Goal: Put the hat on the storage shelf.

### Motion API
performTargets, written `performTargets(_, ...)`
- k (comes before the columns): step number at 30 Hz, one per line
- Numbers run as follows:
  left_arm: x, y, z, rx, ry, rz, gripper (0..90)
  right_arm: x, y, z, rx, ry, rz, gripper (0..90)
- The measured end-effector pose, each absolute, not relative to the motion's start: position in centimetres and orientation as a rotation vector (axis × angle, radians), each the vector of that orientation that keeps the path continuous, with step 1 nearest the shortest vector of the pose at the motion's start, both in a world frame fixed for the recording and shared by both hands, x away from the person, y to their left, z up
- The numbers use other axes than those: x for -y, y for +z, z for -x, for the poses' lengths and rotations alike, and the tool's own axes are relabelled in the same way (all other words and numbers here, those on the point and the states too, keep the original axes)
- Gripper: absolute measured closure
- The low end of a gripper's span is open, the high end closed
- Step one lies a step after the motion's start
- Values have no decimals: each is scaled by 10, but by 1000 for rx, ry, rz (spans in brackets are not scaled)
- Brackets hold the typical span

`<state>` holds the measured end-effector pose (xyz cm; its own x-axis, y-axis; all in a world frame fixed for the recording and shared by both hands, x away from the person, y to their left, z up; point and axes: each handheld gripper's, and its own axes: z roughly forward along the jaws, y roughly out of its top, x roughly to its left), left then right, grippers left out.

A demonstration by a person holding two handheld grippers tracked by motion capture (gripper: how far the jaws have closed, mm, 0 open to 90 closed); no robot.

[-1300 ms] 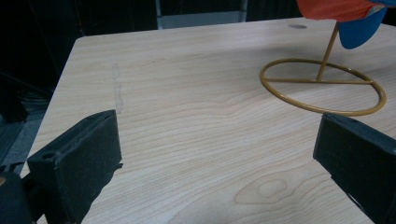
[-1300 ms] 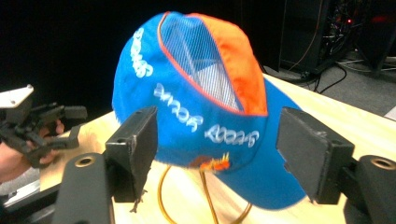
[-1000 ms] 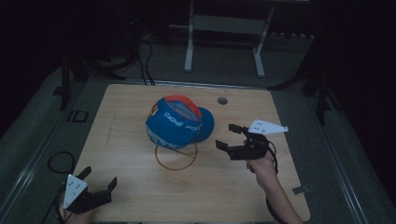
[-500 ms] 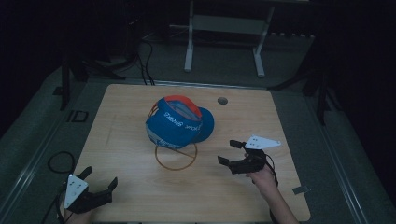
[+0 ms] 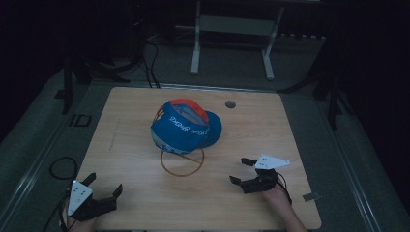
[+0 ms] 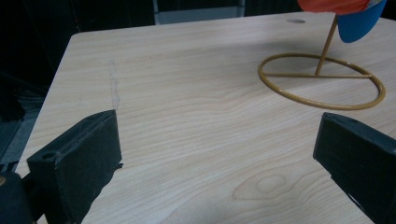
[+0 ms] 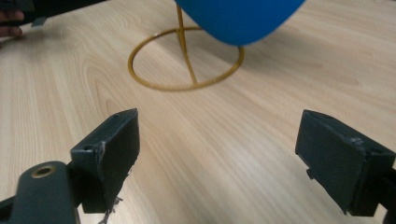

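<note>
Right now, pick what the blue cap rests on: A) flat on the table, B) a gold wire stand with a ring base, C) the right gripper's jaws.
B: the blue cap sits atop the gold wire stand, both grippers open and apart from it.

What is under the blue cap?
A thin gold wire stand: its ring base lies on the table and a rod rises into the cap. The stand's top is hidden by the cap.
</note>
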<state>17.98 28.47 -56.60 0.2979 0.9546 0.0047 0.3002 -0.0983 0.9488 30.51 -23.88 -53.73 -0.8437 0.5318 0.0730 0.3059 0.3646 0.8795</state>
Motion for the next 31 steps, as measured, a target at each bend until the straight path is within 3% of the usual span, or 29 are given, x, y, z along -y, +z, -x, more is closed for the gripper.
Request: performTargets(31,-287,-567,-178,-1174,837,-1609,13,252,-556,-300,-2412,1423,-780,142)
